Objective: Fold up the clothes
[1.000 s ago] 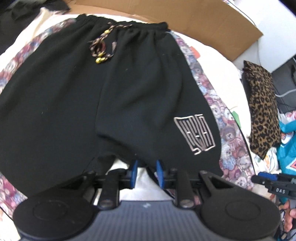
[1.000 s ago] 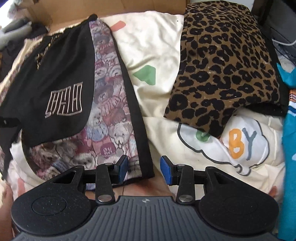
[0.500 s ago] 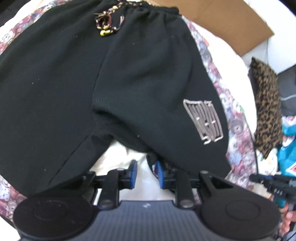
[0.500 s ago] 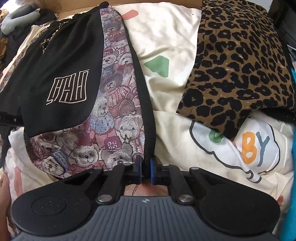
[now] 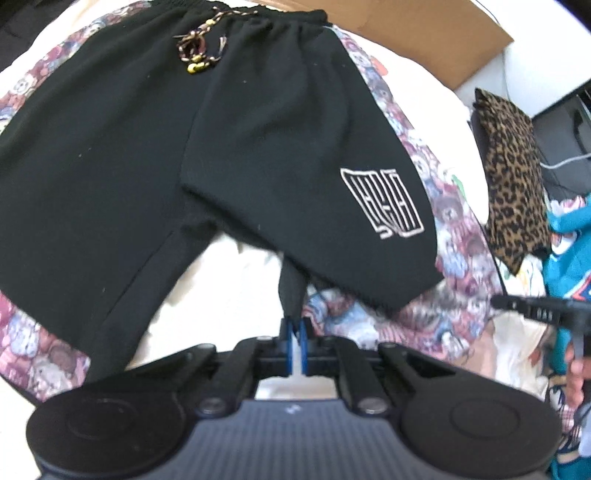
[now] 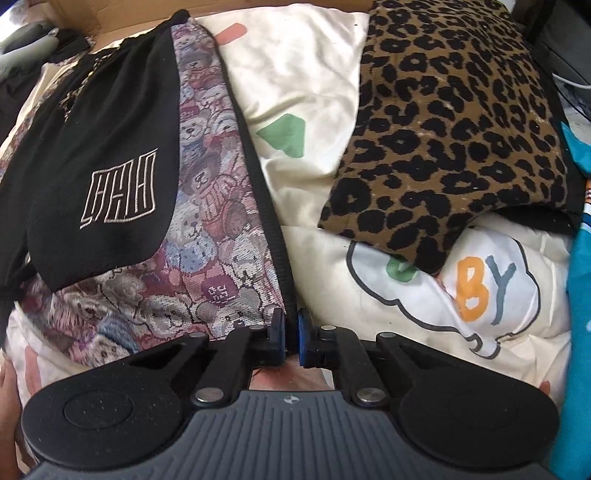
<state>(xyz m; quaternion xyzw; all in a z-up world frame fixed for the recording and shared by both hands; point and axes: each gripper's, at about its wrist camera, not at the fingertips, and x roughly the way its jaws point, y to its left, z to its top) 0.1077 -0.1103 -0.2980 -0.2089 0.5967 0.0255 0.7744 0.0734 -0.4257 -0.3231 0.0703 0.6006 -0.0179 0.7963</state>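
Black shorts (image 5: 110, 166) with teddy-bear side panels, a drawstring and a stitched logo lie flat on a cream sheet (image 5: 229, 280). My left gripper (image 5: 294, 347) is at the inner hem of the right leg. Its jaws are closing, and the blue pads pinch a strip of black fabric. In the right wrist view the same shorts (image 6: 110, 129) fill the left half. My right gripper (image 6: 291, 332) is shut on the black outer edge at the leg's bottom corner. That right gripper (image 5: 535, 308) also shows at the right edge of the left wrist view.
A folded leopard-print cloth (image 6: 461, 122) lies on the sheet (image 6: 314, 92) to the right of the shorts. A teal garment (image 6: 580, 295) lies at the far right edge. Brown cardboard (image 5: 406, 33) sits beyond the waistband. A person's hand (image 5: 576, 373) holds the right gripper.
Both grippers closed from open onto the shorts' right leg, the left on the inner hem, the right on the outer edge. The left one then drew its strip of fabric up off the sheet.
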